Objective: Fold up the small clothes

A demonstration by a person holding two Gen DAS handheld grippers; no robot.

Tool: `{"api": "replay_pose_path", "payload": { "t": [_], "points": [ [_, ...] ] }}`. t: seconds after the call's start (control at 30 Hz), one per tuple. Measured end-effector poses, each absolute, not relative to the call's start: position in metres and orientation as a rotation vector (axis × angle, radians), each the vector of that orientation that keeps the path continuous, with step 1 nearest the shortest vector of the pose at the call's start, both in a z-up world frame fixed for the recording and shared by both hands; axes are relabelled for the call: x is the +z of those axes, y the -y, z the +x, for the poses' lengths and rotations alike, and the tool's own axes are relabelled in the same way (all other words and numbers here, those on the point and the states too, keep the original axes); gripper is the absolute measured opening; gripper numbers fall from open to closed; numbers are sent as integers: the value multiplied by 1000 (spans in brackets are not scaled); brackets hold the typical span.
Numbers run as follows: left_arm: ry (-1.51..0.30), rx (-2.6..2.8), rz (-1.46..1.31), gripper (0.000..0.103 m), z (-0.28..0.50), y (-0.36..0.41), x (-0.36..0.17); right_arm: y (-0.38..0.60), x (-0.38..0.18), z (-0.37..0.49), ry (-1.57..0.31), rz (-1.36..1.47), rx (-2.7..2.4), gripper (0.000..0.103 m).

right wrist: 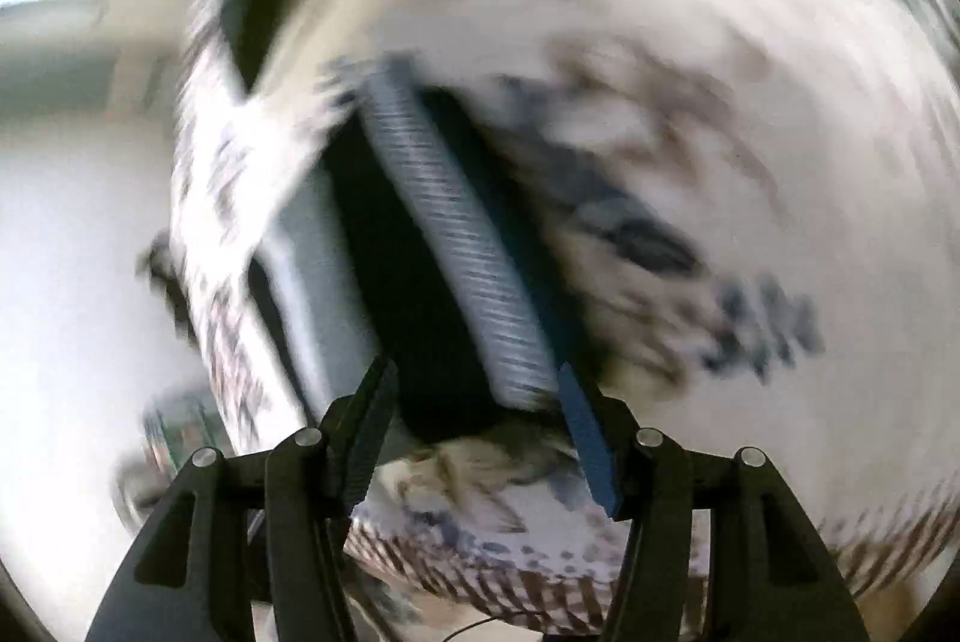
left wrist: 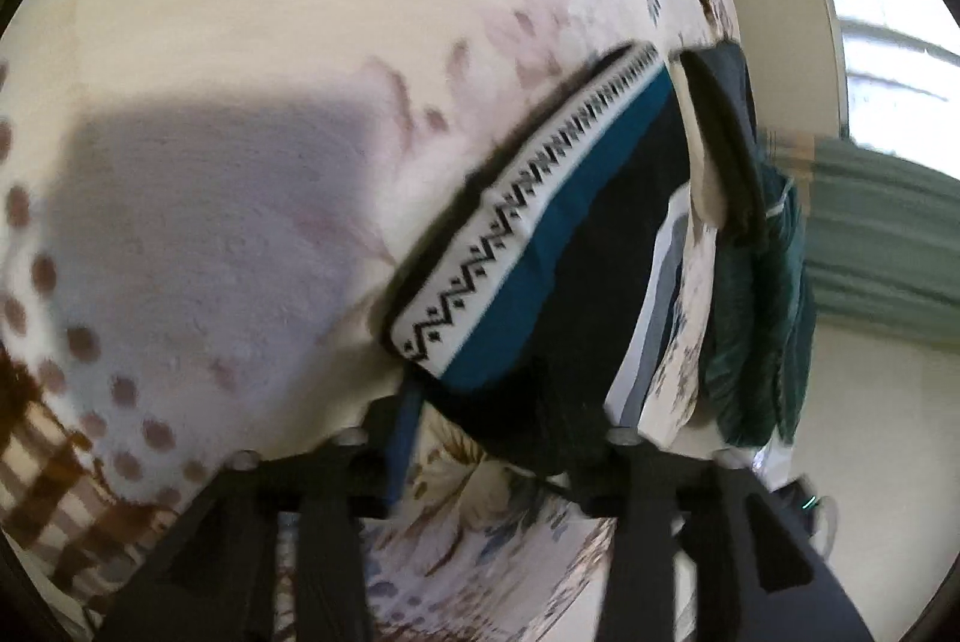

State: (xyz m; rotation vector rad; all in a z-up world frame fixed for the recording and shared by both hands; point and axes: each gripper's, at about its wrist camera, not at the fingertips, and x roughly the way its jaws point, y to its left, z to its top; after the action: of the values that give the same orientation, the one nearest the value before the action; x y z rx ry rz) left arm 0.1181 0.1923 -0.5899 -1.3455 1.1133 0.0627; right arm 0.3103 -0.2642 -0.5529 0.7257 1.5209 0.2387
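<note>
A small dark garment (left wrist: 606,246) with a teal stripe and a white zigzag-patterned waistband (left wrist: 516,216) lies on a cream floral blanket (left wrist: 252,18). My left gripper (left wrist: 510,438) is open, its fingers either side of the garment's near edge, which hangs between them. In the blurred right wrist view the same garment (right wrist: 414,294) and its waistband (right wrist: 462,246) reach down between the fingers of my right gripper (right wrist: 474,438), which is open around its near end.
A dark green cloth (left wrist: 762,294) and a grey-striped white cloth (left wrist: 654,306) lie at the blanket's right edge. A curtain (left wrist: 882,234) and a window are at far right. A checked brown pattern (left wrist: 42,468) marks the blanket's near left.
</note>
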Motion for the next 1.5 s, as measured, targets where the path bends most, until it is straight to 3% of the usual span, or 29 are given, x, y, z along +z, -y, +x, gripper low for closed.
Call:
{"api": "replay_pose_path", "payload": {
  "t": [0.17,0.37,0.43,0.57,0.6,0.63,0.67,0.97,1.07,1.1,1.17,1.2,1.27,1.33,1.5],
  "points": [
    [-1001,100,-1504,51,104,-198,-603,125,-524,407,-1601,309,575,58],
    [-918,137,-1579,46,96,-198,-617,-41,-555,472,-1644,-86,790,58],
    [-906,131,-1573,18,93,-196,-617,-82,-573,479,-1672,-206,797,58],
    [-871,116,-1579,9,86,-196,-617,-115,-612,481,-1771,-304,819,58],
    [-870,112,-1568,8,86,-196,-615,-119,-618,478,-1795,-325,823,52],
    [-865,112,-1568,8,86,-197,-614,-123,-623,476,-1794,-344,825,20],
    [-852,104,-1576,8,85,-197,-614,-128,-629,476,-1791,-354,839,13],
    [-937,88,-1548,6,65,-207,-610,-129,-636,490,-1777,-282,730,9],
    [-1079,122,-1381,9,69,-220,-587,-125,-627,486,-1779,-273,767,16],
    [-1114,140,-1298,17,73,-224,-578,-125,-625,483,-1785,-248,766,26],
    [-1146,151,-1113,45,85,-233,-555,-104,-606,480,-1776,-147,777,43],
    [-1161,161,-1010,68,96,-237,-544,-87,-595,480,-1761,-80,774,55],
    [-1145,138,-925,70,113,-242,-533,-40,-575,472,-1732,90,741,62],
    [-1173,105,-858,70,141,-244,-531,11,-562,459,-1707,239,682,86],
    [-1282,31,-619,70,200,-219,-540,151,-567,381,-1635,532,432,88]
  ]
}}
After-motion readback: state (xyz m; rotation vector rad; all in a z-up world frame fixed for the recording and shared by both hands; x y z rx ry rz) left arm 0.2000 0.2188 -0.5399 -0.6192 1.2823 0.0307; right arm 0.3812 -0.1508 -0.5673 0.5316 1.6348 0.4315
